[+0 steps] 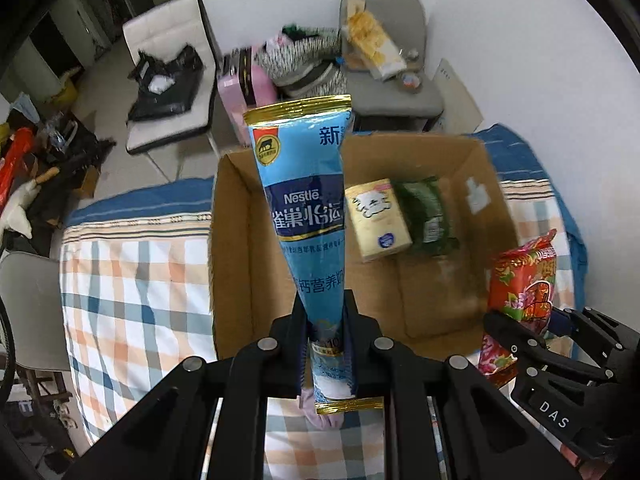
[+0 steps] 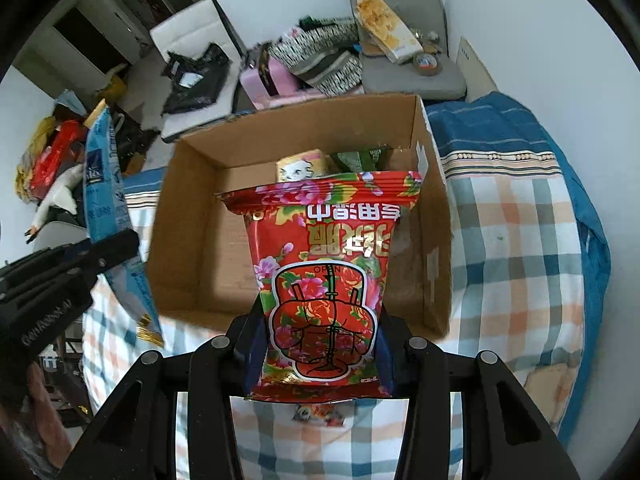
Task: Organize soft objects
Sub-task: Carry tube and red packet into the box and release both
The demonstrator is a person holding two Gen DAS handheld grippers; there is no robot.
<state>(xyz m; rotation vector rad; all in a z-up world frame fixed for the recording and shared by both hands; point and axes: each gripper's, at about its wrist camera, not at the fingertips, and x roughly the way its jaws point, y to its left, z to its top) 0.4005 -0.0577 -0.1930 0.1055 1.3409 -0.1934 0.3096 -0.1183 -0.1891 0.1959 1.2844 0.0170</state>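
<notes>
Both glossy pouches pinched above corrugated box.

Checked bedsheet with an open cardboard box and a small red packet directly on it

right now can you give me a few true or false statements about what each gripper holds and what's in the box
1. The left gripper is shut on a blue Nestle pouch. True.
2. The right gripper is open and holds nothing. False: it is shut on a red floral packet.
3. The cardboard box has nothing in it. False: a cream packet and a green packet lie inside.
4. The box sits on a plaid bedsheet. True.
5. The red floral packet is already lying in the box. False: it is still in the gripper's hold.
</notes>
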